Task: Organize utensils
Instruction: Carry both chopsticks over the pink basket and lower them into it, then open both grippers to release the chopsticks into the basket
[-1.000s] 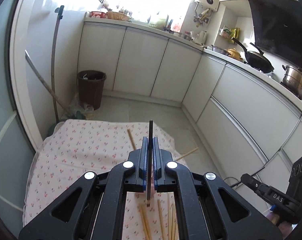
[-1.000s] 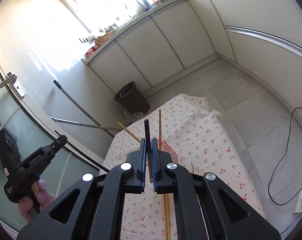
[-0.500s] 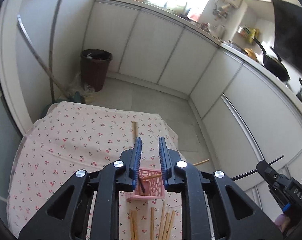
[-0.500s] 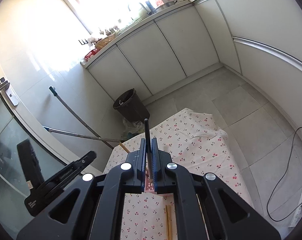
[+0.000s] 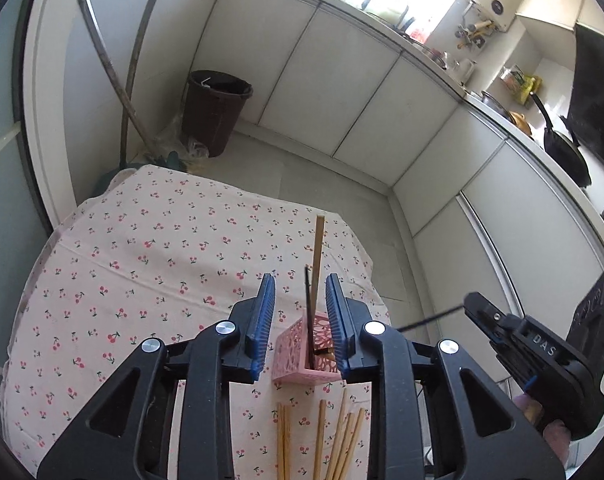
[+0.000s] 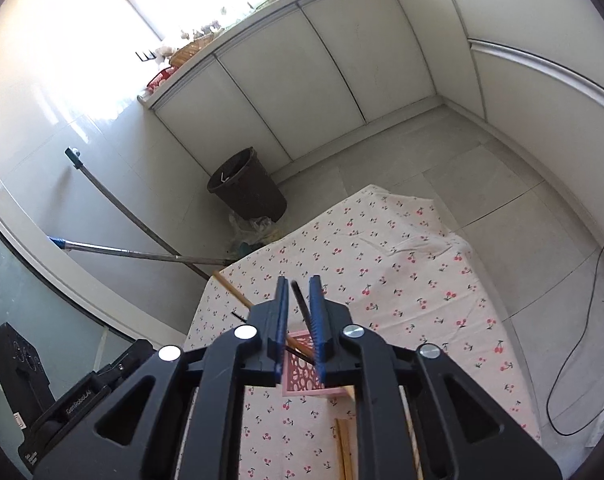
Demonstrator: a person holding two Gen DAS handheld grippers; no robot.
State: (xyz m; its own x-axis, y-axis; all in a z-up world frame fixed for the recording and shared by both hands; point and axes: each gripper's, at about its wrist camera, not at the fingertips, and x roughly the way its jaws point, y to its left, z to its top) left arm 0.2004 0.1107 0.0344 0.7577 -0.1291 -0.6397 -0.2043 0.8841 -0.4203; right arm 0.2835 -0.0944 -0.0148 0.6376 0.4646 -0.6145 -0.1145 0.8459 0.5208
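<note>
Looked early-to-middling on progress. Counted a wooden chopstick (image 5: 318, 248) and a black chopstick (image 5: 308, 312) standing in the pink perforated holder (image 5: 306, 356) on the cherry-print cloth (image 5: 142, 260). Caught the left gripper (image 5: 298, 284) opening, straddling that black one with pads clear of it. Same for the right gripper (image 6: 299, 282): opening, second black chopstick (image 6: 300, 300) loose between the pads, lower end seemingly down in the holder. Left to do, probably: a bunch of loose wooden chopsticks (image 5: 334, 436) lying just in front of the holder.
</note>
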